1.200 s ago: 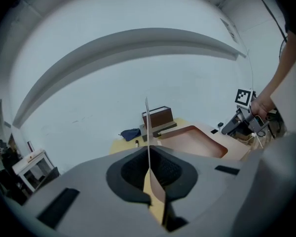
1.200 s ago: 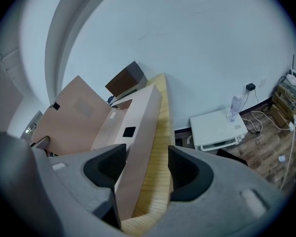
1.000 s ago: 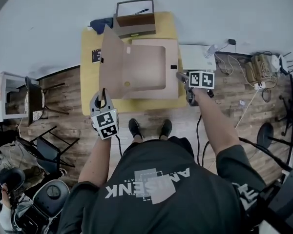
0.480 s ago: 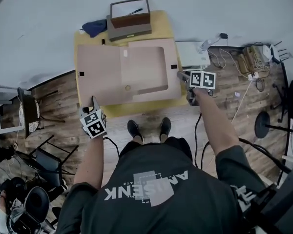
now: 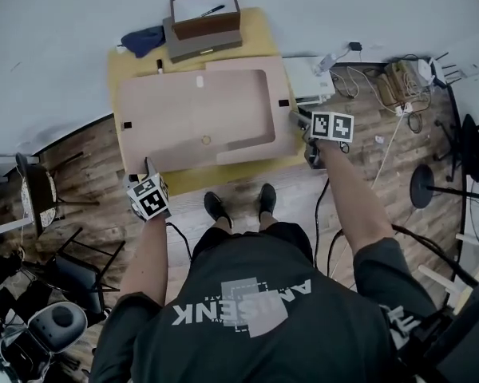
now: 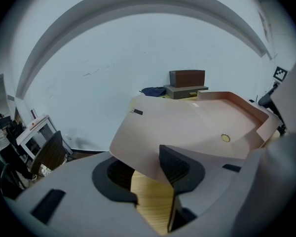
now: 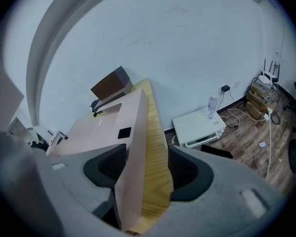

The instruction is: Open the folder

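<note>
Cover [image 5: 164, 122] went from standing upright a second ago to lying flat on the left. The folder [image 5: 239, 110] is now fully open on the yellow table [image 5: 259, 34], and its two halves take up most of the top.

I see the left gripper [image 5: 148, 166] has dropped with the cover and now sits at the cover's near-left corner. Its jaws have just been opening. In the left gripper view they stand partly apart, with the cover's corner reaching in between them. That corner lies over the left jaw and its tip comes close to the right pad [image 6: 175, 164]. Bare table wood shows in the gap, so nothing is clamped.

The right gripper [image 5: 297, 122] hasn't moved and is parked at the folder's right edge, as before. In the right gripper view its jaws are well apart, straddling the folder's raised right edge and the strip of table beside it. I see no squeeze on either. I can't tell if the left pad touches the folder wall.

At the far edge of the table a brown box [image 5: 205, 13] sits on a grey tray [image 5: 203, 45], with a blue cloth [image 5: 142, 38] to its left. A white unit [image 5: 311, 82] stands on the floor, right of the table.
</note>
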Demonstrator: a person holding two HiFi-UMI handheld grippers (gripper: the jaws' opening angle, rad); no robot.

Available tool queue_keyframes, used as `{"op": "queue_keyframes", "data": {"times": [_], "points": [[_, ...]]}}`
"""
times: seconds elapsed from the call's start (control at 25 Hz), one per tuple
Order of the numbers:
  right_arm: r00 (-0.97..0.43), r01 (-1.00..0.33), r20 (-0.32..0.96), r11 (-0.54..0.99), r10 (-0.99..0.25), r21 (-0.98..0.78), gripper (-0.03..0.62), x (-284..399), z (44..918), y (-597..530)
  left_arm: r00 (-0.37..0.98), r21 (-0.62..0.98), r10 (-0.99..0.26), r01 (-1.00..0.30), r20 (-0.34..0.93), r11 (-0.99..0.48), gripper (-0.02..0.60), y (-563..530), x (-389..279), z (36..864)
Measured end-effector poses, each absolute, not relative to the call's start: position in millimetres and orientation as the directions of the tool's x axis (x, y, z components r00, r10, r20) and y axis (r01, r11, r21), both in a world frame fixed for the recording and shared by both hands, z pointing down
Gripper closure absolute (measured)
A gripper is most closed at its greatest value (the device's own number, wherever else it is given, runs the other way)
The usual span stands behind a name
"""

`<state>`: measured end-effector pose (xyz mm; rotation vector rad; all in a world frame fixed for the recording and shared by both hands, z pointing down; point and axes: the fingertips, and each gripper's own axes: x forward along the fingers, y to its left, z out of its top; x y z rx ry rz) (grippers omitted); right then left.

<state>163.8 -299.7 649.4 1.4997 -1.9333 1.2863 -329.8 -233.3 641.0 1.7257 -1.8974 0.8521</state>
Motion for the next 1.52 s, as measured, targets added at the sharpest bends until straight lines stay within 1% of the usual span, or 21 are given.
{"op": "queue_keyframes", "data": {"times": [0.16,0.24,0.32,0.4,0.44,0.56,0.88,1.2,1.36,1.52], "points": [[-0.351,-0.908,0.751,0.005,-0.559,-0.420,0.342,163,650,-299,-0.152,-0.171,-0.706,-0.984,0.691,0.044,0.400,-233,-340,650],[-0.344,-0.910,0.752,0.000,-0.562,-0.415,0.342,163,650,-300,-0.176,-0.182,-0.703,-0.981,0.689,0.067,0.345,-234,-348,655],[-0.333,-0.912,0.753,-0.008,-0.568,-0.409,0.342,163,650,-300,-0.191,-0.183,-0.692,-0.979,0.697,0.086,0.320,-234,-356,662],[-0.325,-0.913,0.752,-0.016,-0.573,-0.407,0.342,163,650,-300,-0.212,-0.216,-0.663,-0.973,0.718,0.078,0.256,-233,-363,670],[-0.323,-0.914,0.752,-0.018,-0.575,-0.406,0.342,163,650,-300,-0.217,-0.236,-0.648,-0.970,0.730,0.059,0.249,-231,-364,674],[-0.313,-0.917,0.757,-0.025,-0.573,-0.398,0.342,163,650,-299,-0.204,-0.262,-0.639,-0.965,0.742,0.005,0.249,-228,-365,683],[-0.308,-0.918,0.758,-0.030,-0.574,-0.396,0.342,161,650,-300,-0.181,-0.302,-0.650,-0.950,0.738,-0.078,0.250,-232,-363,683],[-0.299,-0.923,0.765,-0.029,-0.570,-0.383,0.342,163,649,-300,-0.081,-0.196,-0.641,-0.974,0.763,-0.110,0.264,-233,-363,675],[-0.292,-0.928,0.766,-0.023,-0.572,-0.371,0.344,163,648,-300,0.011,-0.104,-0.670,-0.986,0.743,-0.131,0.301,-230,-354,663],[-0.278,-0.938,0.771,-0.012,-0.573,-0.347,0.342,164,646,-301,0.102,-0.020,-0.707,-0.986,0.700,-0.163,0.306,-231,-339,640]]}}
